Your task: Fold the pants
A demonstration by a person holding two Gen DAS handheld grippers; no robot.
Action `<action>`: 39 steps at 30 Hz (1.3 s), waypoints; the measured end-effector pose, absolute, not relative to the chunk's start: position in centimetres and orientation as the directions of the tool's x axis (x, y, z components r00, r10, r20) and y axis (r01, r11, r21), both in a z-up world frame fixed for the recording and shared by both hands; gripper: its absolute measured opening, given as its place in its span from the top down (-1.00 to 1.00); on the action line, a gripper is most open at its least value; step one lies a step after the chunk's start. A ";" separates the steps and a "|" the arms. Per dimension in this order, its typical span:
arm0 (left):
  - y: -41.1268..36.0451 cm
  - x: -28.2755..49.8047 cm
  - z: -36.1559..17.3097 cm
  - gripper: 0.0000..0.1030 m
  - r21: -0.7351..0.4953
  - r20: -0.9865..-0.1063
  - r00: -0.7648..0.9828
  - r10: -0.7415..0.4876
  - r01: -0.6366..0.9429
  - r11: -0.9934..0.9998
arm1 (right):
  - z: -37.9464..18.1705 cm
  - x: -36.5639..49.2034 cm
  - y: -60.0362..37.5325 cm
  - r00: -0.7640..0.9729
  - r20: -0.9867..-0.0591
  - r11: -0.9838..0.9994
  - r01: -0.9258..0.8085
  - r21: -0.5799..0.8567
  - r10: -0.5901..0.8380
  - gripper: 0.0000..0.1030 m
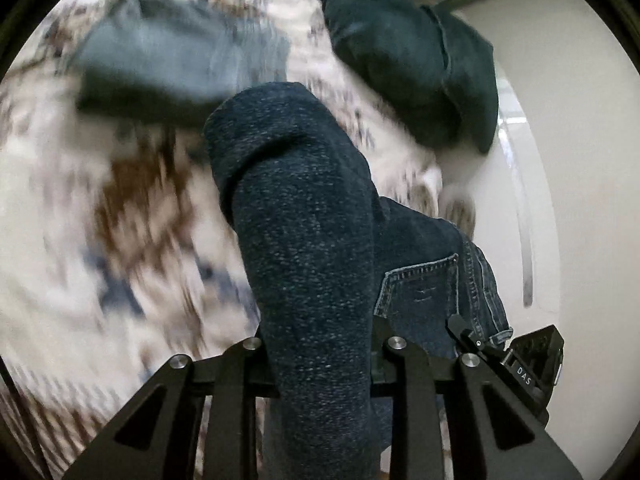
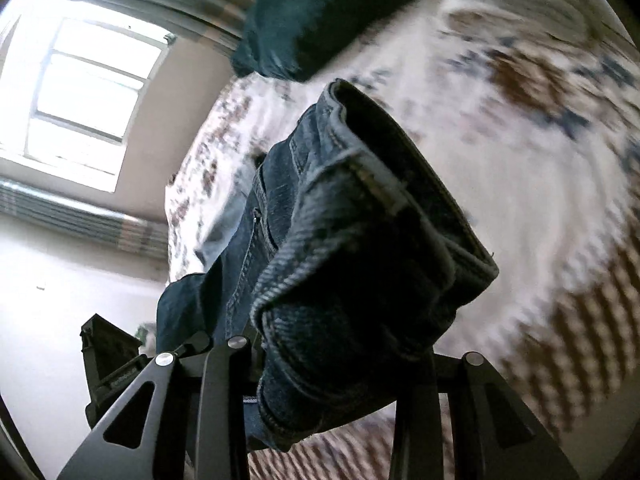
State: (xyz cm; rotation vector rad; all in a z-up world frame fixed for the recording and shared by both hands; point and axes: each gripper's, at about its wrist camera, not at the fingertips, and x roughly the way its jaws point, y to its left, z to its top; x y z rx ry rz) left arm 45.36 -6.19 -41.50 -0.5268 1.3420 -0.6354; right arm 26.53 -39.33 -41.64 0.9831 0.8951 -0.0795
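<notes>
Two grippers each pinch dark denim, and both views are smeared by motion blur.

From the left wrist, the left gripper (image 1: 320, 364) has its jaws closed on a thick fold of the dark blue jeans (image 1: 304, 216), which rises up the middle of the picture between the black fingers. A back pocket (image 1: 420, 288) with pale stitching shows just right of that fold, next to the other gripper's black body (image 1: 532, 364) at the lower right. Beyond lie a patterned bedspread (image 1: 132, 184), a lighter blue garment (image 1: 172, 60) at upper left and a dark teal one (image 1: 408, 68) at upper right.

From the right wrist, the right gripper (image 2: 320, 364) clamps the jeans' waistband (image 2: 384, 184), the cloth bunched between its fingers and lifted clear of the bedspread (image 2: 520, 160). A bright window (image 2: 88, 92) fills the upper left, and a dark teal garment (image 2: 312, 20) sits at the top.
</notes>
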 end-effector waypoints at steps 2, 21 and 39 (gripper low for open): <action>-4.3 50.4 -40.8 0.57 -0.671 -0.718 0.135 -0.683 0.127 0.730 | -41.1 31.2 -37.2 0.675 -0.668 0.578 0.422 0.699 0.315 0.32; 8.5 77.7 -56.0 0.39 -0.589 -0.794 0.130 -0.593 0.076 0.805 | -55.7 61.6 -24.1 0.643 -0.664 0.580 0.392 0.714 0.383 0.30; 4.0 68.7 -46.3 -0.91 -0.033 -0.934 0.349 -0.074 0.123 0.992 | -43.7 62.1 -17.6 0.401 -0.902 0.968 0.243 -0.064 -0.161 -0.84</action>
